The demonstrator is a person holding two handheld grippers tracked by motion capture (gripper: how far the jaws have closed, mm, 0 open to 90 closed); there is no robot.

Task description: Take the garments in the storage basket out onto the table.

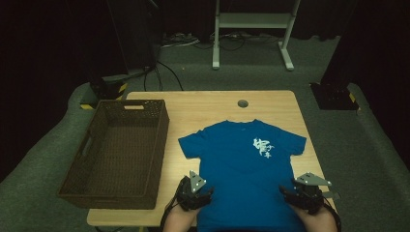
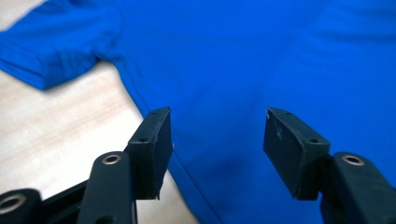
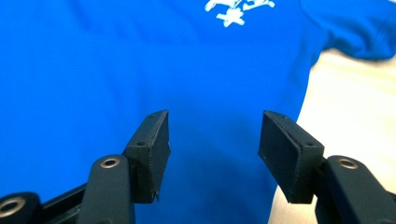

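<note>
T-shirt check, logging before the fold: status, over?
Left hand-held gripper open, right hand-held gripper open, at side edges. Blue T-shirt flat, print up. Nothing in the way.

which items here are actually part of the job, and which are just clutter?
In play:
- blue T-shirt, spread flat on the table
- left gripper, open over the shirt's left edge
- right gripper, open over the shirt's right edge

Lying about:
- brown woven basket, empty, left of the shirt; possibly where the shirt goes later
- white stand frame and cables on the floor behind
</note>
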